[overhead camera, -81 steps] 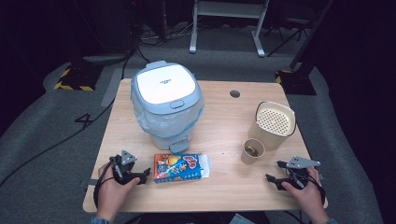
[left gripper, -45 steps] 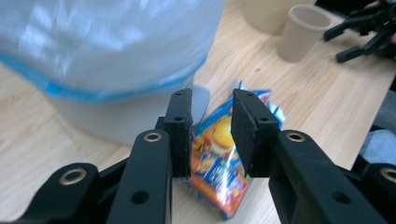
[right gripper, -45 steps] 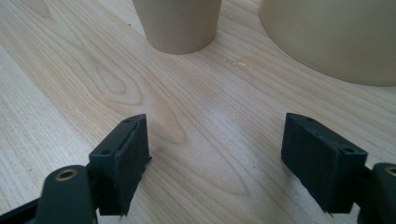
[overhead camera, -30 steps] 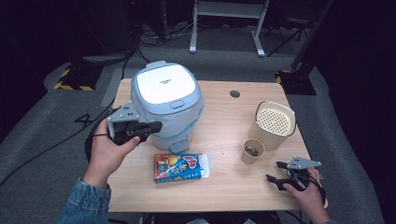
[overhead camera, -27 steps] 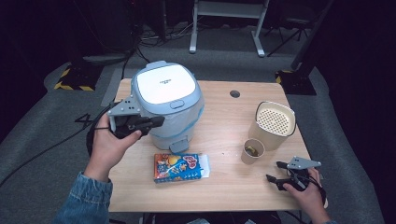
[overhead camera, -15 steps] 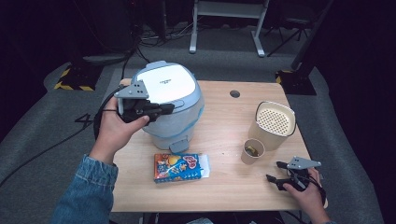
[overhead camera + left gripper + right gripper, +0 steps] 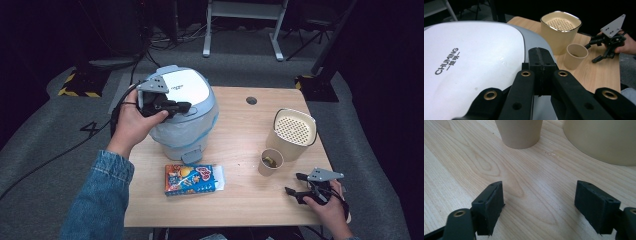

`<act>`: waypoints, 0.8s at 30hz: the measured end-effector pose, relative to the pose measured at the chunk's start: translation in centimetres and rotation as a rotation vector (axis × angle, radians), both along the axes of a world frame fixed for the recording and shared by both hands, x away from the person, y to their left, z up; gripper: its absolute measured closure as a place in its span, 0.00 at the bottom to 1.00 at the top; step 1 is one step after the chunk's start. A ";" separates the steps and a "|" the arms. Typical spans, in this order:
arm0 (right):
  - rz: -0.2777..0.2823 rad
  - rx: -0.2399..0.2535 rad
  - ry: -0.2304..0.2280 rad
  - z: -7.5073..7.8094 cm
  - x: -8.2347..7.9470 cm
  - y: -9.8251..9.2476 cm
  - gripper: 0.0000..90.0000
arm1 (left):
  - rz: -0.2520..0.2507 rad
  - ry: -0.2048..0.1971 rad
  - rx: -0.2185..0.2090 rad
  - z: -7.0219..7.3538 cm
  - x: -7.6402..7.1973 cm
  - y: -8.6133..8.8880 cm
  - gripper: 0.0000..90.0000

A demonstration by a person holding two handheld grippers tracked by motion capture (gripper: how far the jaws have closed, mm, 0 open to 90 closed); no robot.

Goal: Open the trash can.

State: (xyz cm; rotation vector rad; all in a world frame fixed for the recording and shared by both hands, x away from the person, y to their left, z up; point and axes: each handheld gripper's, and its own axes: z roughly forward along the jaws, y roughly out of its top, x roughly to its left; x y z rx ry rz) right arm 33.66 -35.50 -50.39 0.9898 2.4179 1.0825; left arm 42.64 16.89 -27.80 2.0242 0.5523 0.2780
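Observation:
A trash bin with a white lid point(image 7: 182, 89) point(image 7: 474, 57) and a grey-blue body stands at the table's back left, a clear bag tucked under its rim. My left gripper point(image 7: 184, 106) point(image 7: 541, 58) is held over the near left part of that lid, pointing right, jaws shut with nothing between them. Whether it touches the lid I cannot tell. My right gripper point(image 7: 294, 183) point(image 7: 539, 195) rests low at the table's front right corner, open and empty, facing a paper cup point(image 7: 270, 162) point(image 7: 520, 132).
A beige container with a perforated top point(image 7: 294, 131) point(image 7: 560, 30) stands behind the cup. A colourful snack packet point(image 7: 193, 179) lies at the front middle, just before the bin's foot pedal point(image 7: 193, 157). A round cable hole point(image 7: 251, 100) sits in the wooden table point(image 7: 240, 130).
The left hand rose from the table's front left edge and travelled forward and right until the shut gripper came over the bin lid. The right gripper stayed put.

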 end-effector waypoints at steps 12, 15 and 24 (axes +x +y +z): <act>0.000 0.000 0.000 0.0 0.0 0.0 0.26 | 0.050 0.035 -0.002 0.1 0.0 -0.3 1.00; 0.000 0.000 -0.001 0.0 0.0 0.0 0.26 | 0.063 0.037 0.009 0.2 -0.1 -0.5 1.00; 0.000 0.000 0.000 0.0 0.0 0.0 0.26 | 0.060 0.029 0.017 0.1 -0.3 -0.6 1.00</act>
